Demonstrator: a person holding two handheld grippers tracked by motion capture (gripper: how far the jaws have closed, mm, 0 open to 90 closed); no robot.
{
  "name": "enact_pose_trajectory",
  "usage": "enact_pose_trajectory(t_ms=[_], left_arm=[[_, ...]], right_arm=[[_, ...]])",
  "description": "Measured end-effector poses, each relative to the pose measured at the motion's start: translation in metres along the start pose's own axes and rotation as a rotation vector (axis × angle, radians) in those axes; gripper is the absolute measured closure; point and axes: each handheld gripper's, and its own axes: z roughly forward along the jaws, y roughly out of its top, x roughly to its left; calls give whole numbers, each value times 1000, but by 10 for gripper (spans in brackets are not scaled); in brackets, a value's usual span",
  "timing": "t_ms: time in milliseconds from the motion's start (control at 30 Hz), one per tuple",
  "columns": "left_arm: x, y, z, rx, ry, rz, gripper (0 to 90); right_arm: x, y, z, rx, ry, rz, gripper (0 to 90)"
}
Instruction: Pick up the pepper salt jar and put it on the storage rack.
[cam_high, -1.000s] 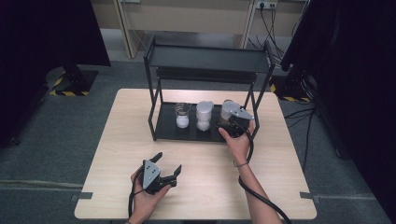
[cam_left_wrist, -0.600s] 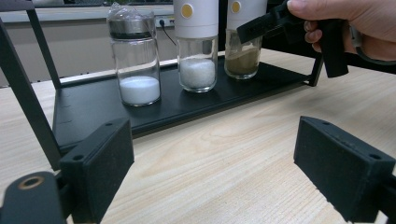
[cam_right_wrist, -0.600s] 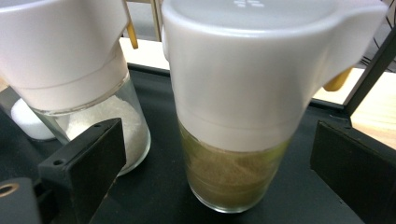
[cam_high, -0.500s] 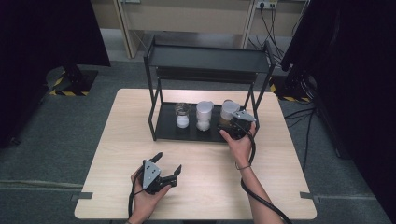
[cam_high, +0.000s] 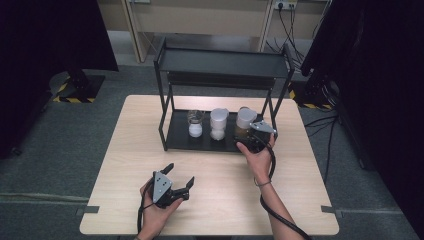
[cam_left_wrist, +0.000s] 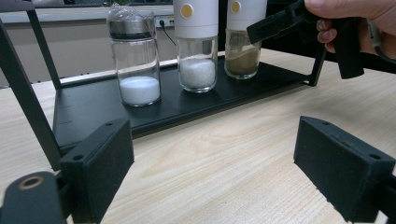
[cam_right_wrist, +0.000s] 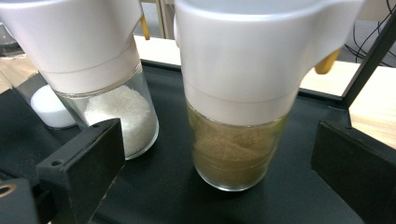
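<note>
Right gripper view: brown-powder jar (cam_right_wrist: 236, 116) between parted jaws, untouched | high view: left gripper (cam_high: 176, 179) apart, empty, over table (cam_high: 300, 200)

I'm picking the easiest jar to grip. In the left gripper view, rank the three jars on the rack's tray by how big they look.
1. White-lidded jar of white grains, nearer.
2. Metal-capped glass shaker, slightly nearer still, so unsure.
3. Jar of brown powder, partly cropped, farthest.
</note>
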Motion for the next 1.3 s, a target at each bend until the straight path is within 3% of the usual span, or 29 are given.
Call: enact_pose_trajectory(t_ms=[367, 1300], left_arm=[[0, 0, 0, 1, 1, 1, 117], [-1, 0, 0, 2, 2, 4, 117]], right_arm=[[1, -3, -8, -13, 31, 0, 37], [7, -9, -22, -19, 53, -24, 36]])
